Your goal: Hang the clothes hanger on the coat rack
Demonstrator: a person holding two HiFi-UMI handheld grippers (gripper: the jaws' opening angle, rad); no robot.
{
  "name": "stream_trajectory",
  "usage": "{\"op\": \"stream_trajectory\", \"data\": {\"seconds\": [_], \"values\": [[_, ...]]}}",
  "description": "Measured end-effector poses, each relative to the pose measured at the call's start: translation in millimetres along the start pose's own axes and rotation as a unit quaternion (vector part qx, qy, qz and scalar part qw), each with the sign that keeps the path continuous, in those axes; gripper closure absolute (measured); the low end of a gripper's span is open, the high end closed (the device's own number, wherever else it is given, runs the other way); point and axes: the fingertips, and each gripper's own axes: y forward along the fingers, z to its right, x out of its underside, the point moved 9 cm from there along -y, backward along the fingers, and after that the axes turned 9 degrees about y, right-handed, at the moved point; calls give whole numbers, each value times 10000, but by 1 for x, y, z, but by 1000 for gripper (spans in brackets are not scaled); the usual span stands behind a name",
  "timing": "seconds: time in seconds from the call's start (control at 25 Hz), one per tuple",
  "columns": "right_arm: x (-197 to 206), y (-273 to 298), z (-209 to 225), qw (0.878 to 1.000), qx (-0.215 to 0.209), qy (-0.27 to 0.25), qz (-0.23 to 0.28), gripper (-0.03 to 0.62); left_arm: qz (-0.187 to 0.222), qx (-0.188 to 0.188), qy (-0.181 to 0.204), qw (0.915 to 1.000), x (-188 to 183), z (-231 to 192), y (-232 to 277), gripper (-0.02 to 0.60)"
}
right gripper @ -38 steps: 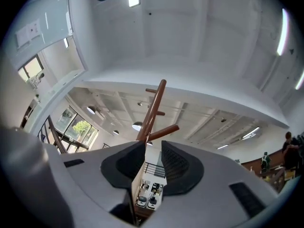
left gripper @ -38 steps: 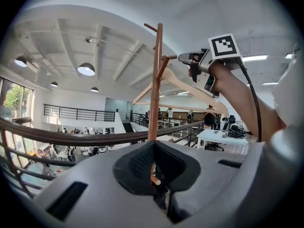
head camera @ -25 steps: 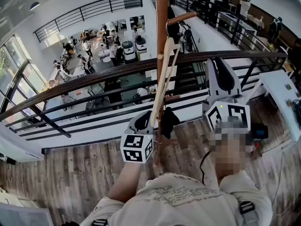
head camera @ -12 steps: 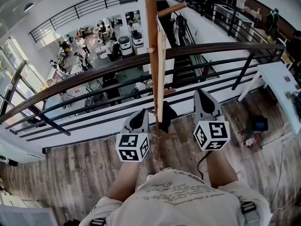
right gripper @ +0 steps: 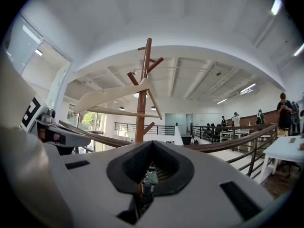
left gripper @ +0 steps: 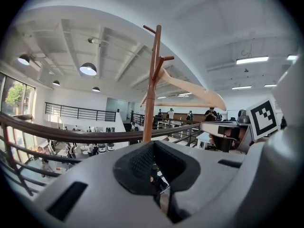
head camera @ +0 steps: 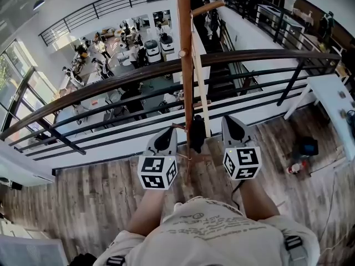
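Note:
The brown wooden coat rack (head camera: 184, 49) stands straight ahead of me at the railing. A pale wooden clothes hanger (head camera: 199, 76) hangs from one of its upper pegs, free of both grippers. It also shows high up as the hanger (left gripper: 190, 87) in the left gripper view and the hanger (right gripper: 109, 95) in the right gripper view. My left gripper (head camera: 166, 134) is low and just left of the pole, shut and empty. My right gripper (head camera: 228, 121) is low and right of the pole, also shut with nothing in it.
A dark curved railing (head camera: 249, 57) runs across just behind the rack, with an open drop to a lower floor full of people beyond it. A white table (head camera: 333, 104) stands at the right. A black box (head camera: 305, 147) and a red bottle (head camera: 294, 168) lie on the wooden floor.
My right gripper has come down from beside the hanger to the height of the left one, and its jaws have closed. The hanger has swung a little on its peg. The left gripper has stayed put.

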Motion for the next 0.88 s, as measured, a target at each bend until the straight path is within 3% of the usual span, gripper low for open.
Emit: {"op": "stream_trajectory", "data": {"seconds": [0.88], "values": [[9,0,-12,9993,-262,-5,-262,591,-143,-122,90,9998,6,3,-12,577]]}}
